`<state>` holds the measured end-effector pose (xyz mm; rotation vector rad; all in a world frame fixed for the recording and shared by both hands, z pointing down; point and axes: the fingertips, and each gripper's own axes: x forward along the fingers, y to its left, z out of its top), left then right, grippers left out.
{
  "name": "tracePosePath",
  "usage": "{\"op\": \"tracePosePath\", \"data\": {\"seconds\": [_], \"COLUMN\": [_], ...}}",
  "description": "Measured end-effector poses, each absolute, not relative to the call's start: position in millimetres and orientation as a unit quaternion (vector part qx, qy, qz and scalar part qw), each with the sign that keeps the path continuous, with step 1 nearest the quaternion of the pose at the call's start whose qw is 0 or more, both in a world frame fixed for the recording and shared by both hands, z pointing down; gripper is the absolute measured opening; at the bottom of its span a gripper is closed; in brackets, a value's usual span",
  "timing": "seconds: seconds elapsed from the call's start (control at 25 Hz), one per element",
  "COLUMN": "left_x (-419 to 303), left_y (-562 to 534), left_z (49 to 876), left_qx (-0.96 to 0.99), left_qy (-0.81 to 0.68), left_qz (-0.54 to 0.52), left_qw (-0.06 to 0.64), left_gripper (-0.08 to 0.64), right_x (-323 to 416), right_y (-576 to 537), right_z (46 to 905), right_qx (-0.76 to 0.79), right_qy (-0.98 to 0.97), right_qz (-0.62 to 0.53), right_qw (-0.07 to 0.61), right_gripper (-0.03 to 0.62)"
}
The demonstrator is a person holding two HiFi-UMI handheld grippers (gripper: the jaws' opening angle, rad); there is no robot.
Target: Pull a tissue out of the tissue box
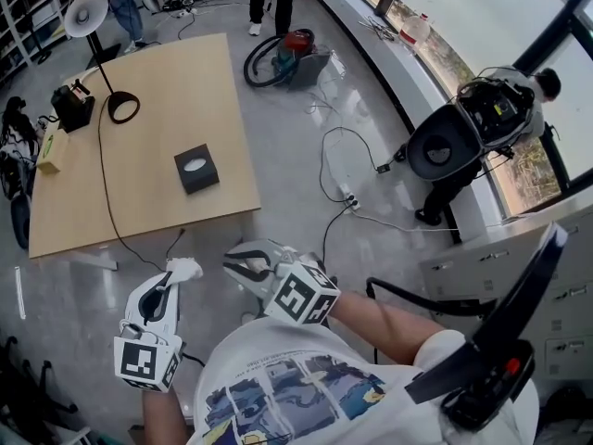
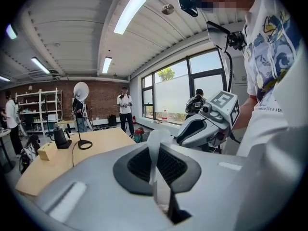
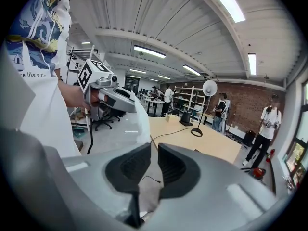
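Note:
The black tissue box (image 1: 196, 168) sits on the wooden table (image 1: 157, 202), well ahead of both grippers. My left gripper (image 1: 178, 273) is shut on a white tissue (image 1: 185, 268), held off the table near my body. In the left gripper view the tissue (image 2: 158, 137) stands up between the shut pads of that gripper (image 2: 156, 150). My right gripper (image 1: 237, 260) hovers just right of it; its jaws (image 3: 153, 153) stand a narrow gap apart, with floor showing through. The right gripper view shows the left gripper (image 3: 136, 110) and its tissue (image 3: 140, 125) close by on the left.
On the table stand a desk lamp (image 1: 95, 35), a black device (image 1: 72, 109) and a yellowish box (image 1: 53, 151). A vacuum cleaner (image 1: 289, 54) and cables (image 1: 338, 170) lie on the floor. A person (image 1: 482, 119) sits by the window; others stand at the far end.

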<state>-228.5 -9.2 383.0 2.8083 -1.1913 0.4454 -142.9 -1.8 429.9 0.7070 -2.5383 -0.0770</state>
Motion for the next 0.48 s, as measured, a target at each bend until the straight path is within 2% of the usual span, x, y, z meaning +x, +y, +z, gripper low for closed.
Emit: {"op": "tracePosePath", "data": {"seconds": [0.48], "left_x": [-220.0], "left_y": [-24.0], "left_z": [382.0], "left_qx": [0.913], "left_qy": [-0.378], "left_qz": [0.150], "left_qw": [0.030], "left_gripper": [0.006], "right_x": [-135.6], "right_y": [-12.0], "right_z": [438.7], "right_qx": [0.257], "right_qy": [-0.930], "right_qz": [-0.023], "right_qw": [0.261], "right_gripper": [0.049]}}
